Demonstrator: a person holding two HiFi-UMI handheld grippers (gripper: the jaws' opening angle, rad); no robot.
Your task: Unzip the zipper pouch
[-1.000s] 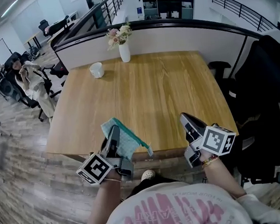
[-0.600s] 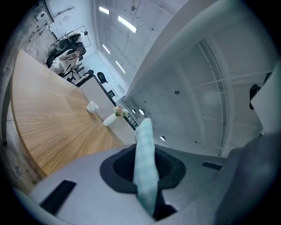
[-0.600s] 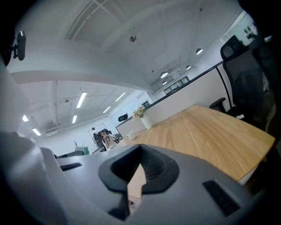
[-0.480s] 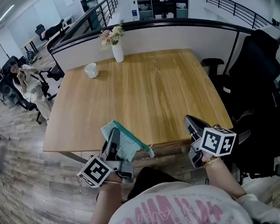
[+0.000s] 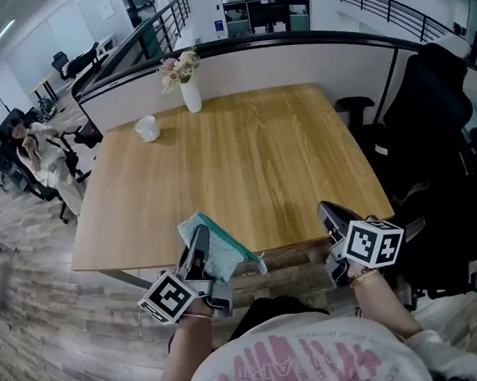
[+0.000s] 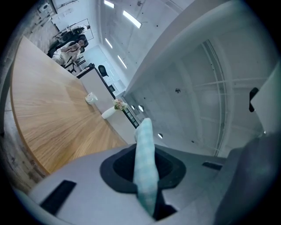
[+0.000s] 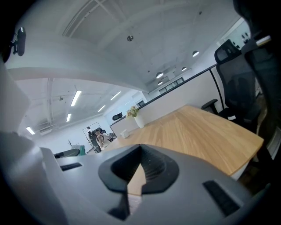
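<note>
Pinching pouch [image 5: 223, 249], left hand-held gripper [image 5: 201, 234] angled upward; right hand-held gripper [image 5: 331, 214] closed, empty.

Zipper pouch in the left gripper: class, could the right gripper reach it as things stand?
Probably yes. The left gripper holds the zipper pouch at the table's near edge, and nothing stands between it and the empty right gripper alongside.

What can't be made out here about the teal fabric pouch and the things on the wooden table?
- Teal fabric zipper pouch: I cannot tell whether the zipper is open or closed. It is too small in the head view and edge-on in the left gripper view.
- Its near end: hidden in the head view by the left gripper clamping it.
- Small white cup: its contents are too far and too small to see in the head view.
</note>
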